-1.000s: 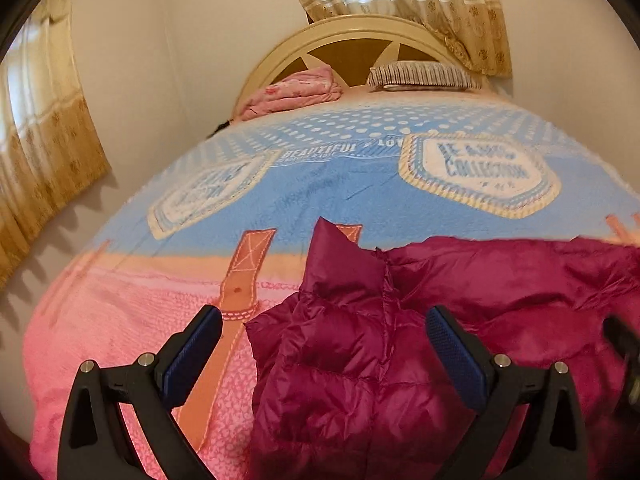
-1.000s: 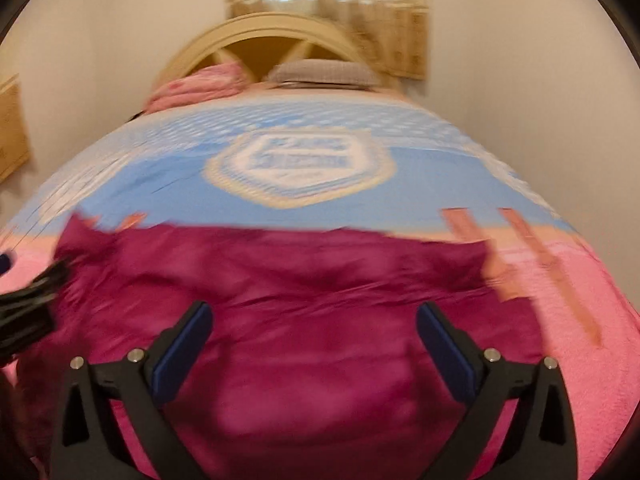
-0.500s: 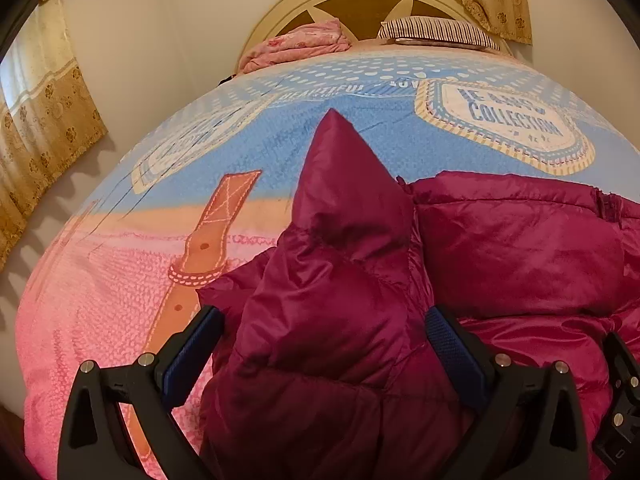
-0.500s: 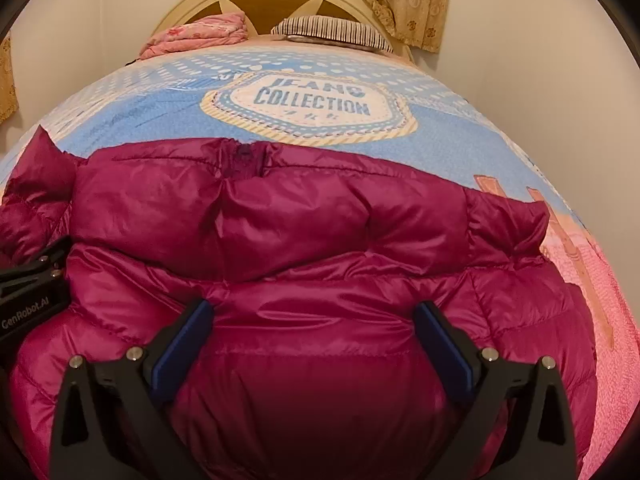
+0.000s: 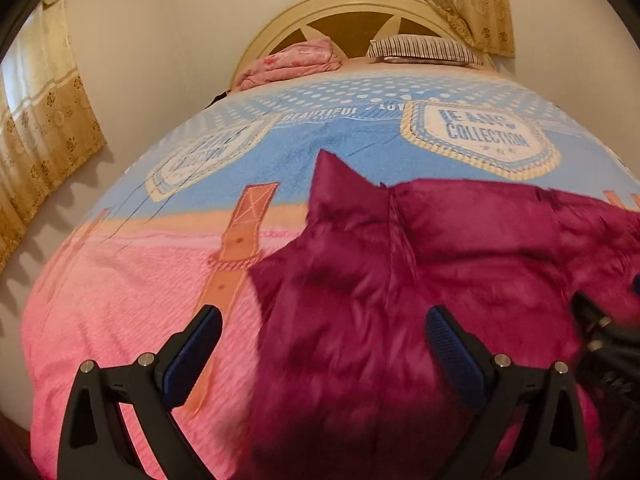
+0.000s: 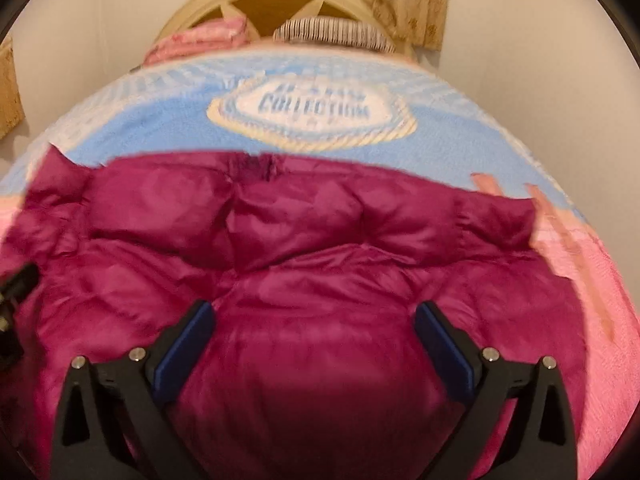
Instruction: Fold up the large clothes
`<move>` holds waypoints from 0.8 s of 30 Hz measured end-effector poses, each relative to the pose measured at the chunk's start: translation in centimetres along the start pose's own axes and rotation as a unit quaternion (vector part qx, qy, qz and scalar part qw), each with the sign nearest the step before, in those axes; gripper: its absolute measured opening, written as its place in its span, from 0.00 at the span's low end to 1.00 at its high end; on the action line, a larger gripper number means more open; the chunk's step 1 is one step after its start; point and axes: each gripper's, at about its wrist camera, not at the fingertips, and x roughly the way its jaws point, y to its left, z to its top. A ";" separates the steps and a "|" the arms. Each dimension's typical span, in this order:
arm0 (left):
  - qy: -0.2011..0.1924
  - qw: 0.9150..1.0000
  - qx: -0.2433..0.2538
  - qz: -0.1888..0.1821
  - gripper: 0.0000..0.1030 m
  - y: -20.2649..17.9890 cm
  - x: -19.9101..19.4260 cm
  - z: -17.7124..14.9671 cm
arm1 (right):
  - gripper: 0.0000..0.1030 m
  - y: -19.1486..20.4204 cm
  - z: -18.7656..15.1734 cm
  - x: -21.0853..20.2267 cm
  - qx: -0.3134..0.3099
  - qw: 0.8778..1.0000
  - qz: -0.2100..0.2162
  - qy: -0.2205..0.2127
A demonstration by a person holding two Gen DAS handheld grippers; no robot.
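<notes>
A magenta puffer jacket (image 5: 400,280) lies spread across the near part of the bed, its collar towards the headboard; it fills the right wrist view (image 6: 300,240). My left gripper (image 5: 324,344) is open above the jacket's left edge, one pointed corner of the jacket sticking up ahead. My right gripper (image 6: 312,336) is open over the jacket's middle, with nothing between the pads. The right gripper shows at the right edge of the left wrist view (image 5: 608,332). Both views are blurred by motion.
The bed has a pink and blue blanket (image 5: 140,280) with a "JEANS COLLECTION" badge (image 5: 480,136). A pink folded quilt (image 5: 296,62) and a striped pillow (image 5: 424,50) lie at the cream headboard (image 5: 352,8). Curtains (image 5: 40,112) hang at the left.
Both grippers have pulled back and up from the jacket; it looks smaller and lower in the views than half a second ago. Both stay open.
</notes>
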 end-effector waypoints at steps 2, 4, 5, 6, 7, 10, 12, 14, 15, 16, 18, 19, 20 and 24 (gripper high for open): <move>-0.003 1.000 -0.008 -0.003 0.99 0.6 -0.4 -0.9 | 0.99 0.2 -1.0 -2.5 -0.006 1.000 0.006 -0.025; 0.003 1.000 -0.010 0.001 0.99 0.8 0.2 -1.5 | 1.00 0.7 -2.5 -4.6 -0.020 0.999 -0.005 -0.048; 0.013 1.000 -0.010 0.006 0.99 0.7 1.0 -1.9 | 1.00 1.0 -3.0 -4.8 -0.025 0.998 -0.007 -0.050; 0.018 1.000 -0.011 0.007 0.99 0.6 1.5 -2.1 | 1.00 1.3 -3.5 -4.7 -0.033 0.998 -0.008 -0.045; 0.021 1.000 -0.016 0.002 0.99 0.6 1.9 -2.4 | 1.00 1.8 -4.1 -4.1 -0.045 0.998 -0.014 -0.035; 0.017 0.999 -0.025 -0.009 0.99 0.5 2.5 -2.9 | 1.00 2.3 -5.3 -2.4 -0.055 0.998 -0.029 -0.023; 0.017 1.000 -0.020 -0.004 0.99 0.3 2.4 -2.9 | 1.00 2.8 -5.2 -1.8 -0.064 0.997 -0.038 -0.013; 0.017 1.000 -0.016 -0.003 0.99 0.3 2.2 -3.0 | 1.00 3.0 -5.2 -1.4 -0.070 0.997 -0.040 -0.006; 0.018 1.000 -0.017 -0.004 0.99 0.4 1.9 -3.0 | 1.00 2.8 -5.3 -1.4 -0.066 0.997 -0.036 -0.004; 0.018 1.000 -0.023 -0.007 0.99 0.8 1.5 -3.2 | 1.00 2.6 -5.3 -1.3 -0.061 0.998 -0.032 -0.003; 0.012 0.999 -0.034 -0.008 0.99 1.6 0.7 -3.4 | 1.00 2.5 -5.3 -1.3 -0.058 0.998 -0.030 -0.004; 0.007 0.999 -0.040 -0.006 0.99 2.1 0.0 -3.7 | 1.00 2.5 -5.3 -1.3 -0.059 0.998 -0.031 -0.004; -0.001 0.999 -0.049 -0.005 0.99 2.9 -0.9 -4.0 | 1.00 2.6 -5.2 -1.3 -0.059 0.998 -0.031 -0.004; -0.004 0.996 -0.086 -0.021 0.99 5.9 -3.5 -5.4 | 1.00 2.0 -5.4 -2.6 -0.045 0.999 -0.022 -0.004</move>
